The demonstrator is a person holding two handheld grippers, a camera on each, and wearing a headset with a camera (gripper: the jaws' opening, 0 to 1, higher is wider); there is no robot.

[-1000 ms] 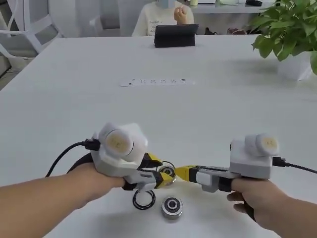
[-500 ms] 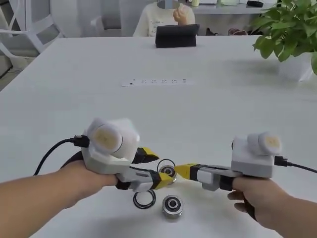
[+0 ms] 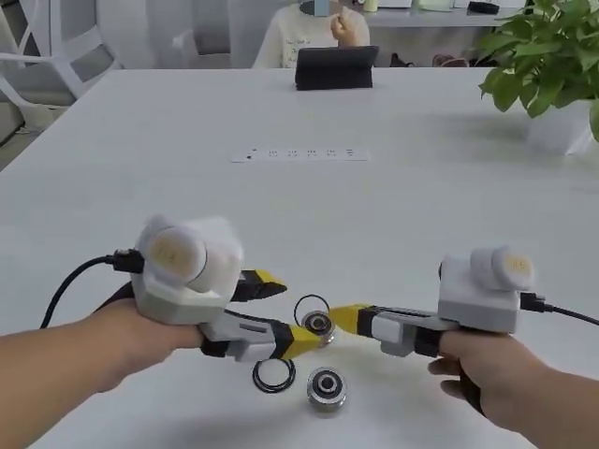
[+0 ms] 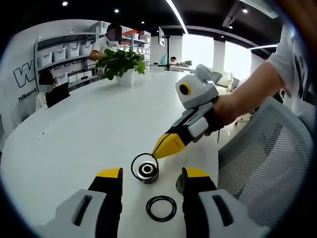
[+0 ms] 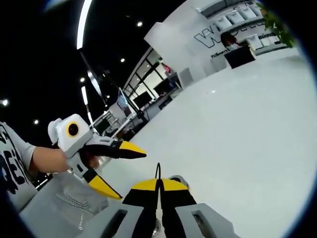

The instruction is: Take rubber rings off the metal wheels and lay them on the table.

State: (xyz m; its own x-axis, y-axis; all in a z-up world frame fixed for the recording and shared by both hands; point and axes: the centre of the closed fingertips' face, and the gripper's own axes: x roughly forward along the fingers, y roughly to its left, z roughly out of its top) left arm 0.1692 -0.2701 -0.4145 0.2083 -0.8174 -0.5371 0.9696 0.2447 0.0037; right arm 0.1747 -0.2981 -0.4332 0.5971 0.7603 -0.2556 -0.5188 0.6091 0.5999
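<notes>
The right claw (image 3: 335, 321) is closed, pinching a thin black rubber ring (image 3: 312, 306) that stands raised above a small silver metal wheel (image 3: 318, 325) on the white surface (image 3: 187, 168). The left claw (image 3: 285, 309) gapes wide, one jaw on either side of that wheel. Nearer the person lie a second black rubber ring (image 3: 273, 374), flat and loose, and just beside it a second silver metal wheel (image 3: 326, 388). Beyond them, bare surface extends to a white power strip (image 3: 299, 154).
</notes>
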